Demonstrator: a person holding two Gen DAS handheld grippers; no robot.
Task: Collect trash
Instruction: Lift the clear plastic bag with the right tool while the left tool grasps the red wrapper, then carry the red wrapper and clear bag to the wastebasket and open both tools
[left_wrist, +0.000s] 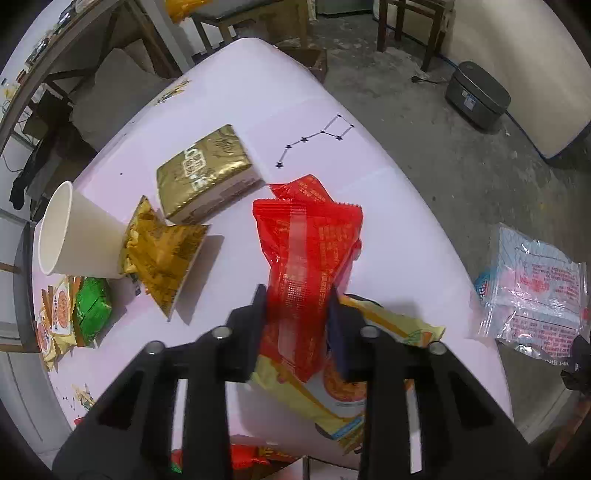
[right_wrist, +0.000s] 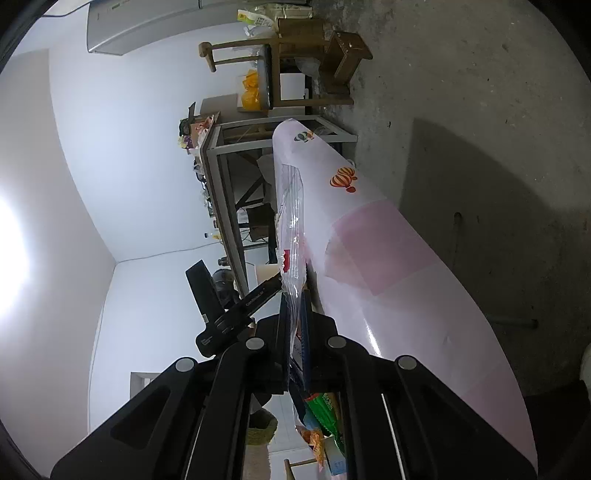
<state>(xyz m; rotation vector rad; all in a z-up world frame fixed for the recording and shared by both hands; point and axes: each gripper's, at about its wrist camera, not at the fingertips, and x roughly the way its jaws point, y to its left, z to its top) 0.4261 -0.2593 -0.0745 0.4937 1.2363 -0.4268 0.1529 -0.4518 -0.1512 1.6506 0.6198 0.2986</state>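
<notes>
My left gripper (left_wrist: 297, 299) is shut on a red snack wrapper (left_wrist: 306, 243) and holds it above the pale pink table (left_wrist: 332, 122). Under it lies a yellow wrapper (left_wrist: 391, 325). A crumpled gold wrapper (left_wrist: 162, 254), a gold packet (left_wrist: 207, 170), a white paper cup (left_wrist: 74, 232), a green wrapper (left_wrist: 92, 310) and small orange-printed packets (left_wrist: 55, 325) lie on the left of the table. My right gripper (right_wrist: 294, 299) is shut on the edge of a clear plastic bag (right_wrist: 291, 221), which also shows in the left wrist view (left_wrist: 532, 291) beside the table's right edge.
The table's edge (right_wrist: 388, 258) drops to a bare concrete floor (left_wrist: 461, 166). A grey case (left_wrist: 476, 94) stands on the floor at the far right. Wooden chairs (left_wrist: 410, 22) and a bench (right_wrist: 225, 206) stand beyond the table.
</notes>
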